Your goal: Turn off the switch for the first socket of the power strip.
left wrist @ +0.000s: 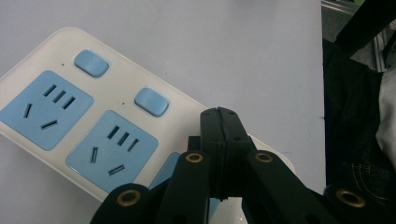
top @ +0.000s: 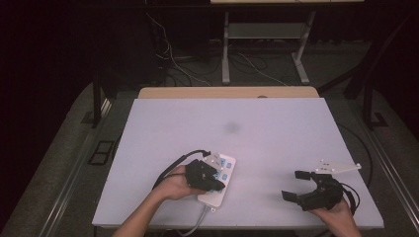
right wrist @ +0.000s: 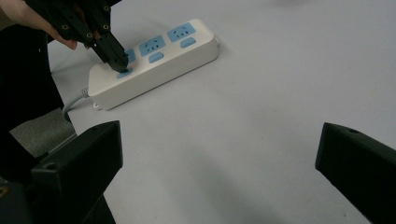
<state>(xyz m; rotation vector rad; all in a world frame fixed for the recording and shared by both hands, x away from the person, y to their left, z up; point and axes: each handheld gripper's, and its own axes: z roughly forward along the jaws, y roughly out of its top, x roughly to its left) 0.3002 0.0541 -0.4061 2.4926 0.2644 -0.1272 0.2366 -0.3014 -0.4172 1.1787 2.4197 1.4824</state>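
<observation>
Left gripper (top: 217,186), jaws closed, tip pressing near-end switch of power strip (top: 220,177); strip's long axis near-far; right gripper (top: 295,186) wide open, well right.

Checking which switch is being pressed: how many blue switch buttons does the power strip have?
3. Two uncovered buttons sit beside the two far sockets on the power strip. The third, at the cable end, lies under the left gripper, whose shut jaws press onto it.
</observation>
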